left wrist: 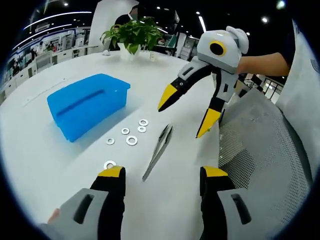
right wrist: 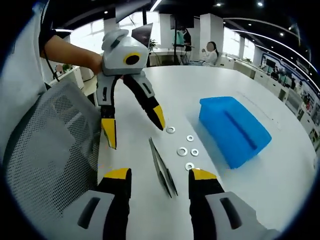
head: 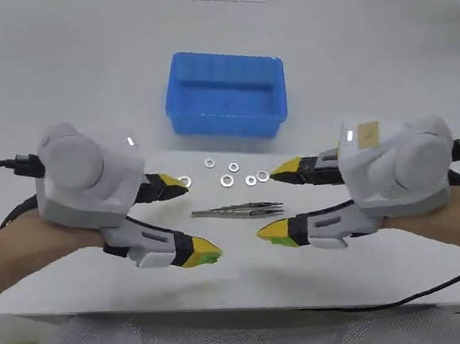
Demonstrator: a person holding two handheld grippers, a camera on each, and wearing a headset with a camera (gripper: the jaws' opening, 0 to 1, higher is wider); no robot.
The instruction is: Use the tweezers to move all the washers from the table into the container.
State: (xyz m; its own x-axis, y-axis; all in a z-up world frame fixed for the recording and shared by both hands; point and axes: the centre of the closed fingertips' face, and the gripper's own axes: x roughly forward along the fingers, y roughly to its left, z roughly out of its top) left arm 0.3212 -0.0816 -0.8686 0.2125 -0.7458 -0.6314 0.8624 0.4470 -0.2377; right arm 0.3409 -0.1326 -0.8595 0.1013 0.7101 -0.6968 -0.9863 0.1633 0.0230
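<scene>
Lying outside blue container [head: 222, 126], washers [head: 228, 180] beside tweezers [head: 237, 211], left gripper [head: 199, 219] and right gripper [head: 268, 204] gaping

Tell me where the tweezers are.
In the head view the tweezers lie on the table between the left gripper and right gripper, just nearer the person than the washers.
</scene>
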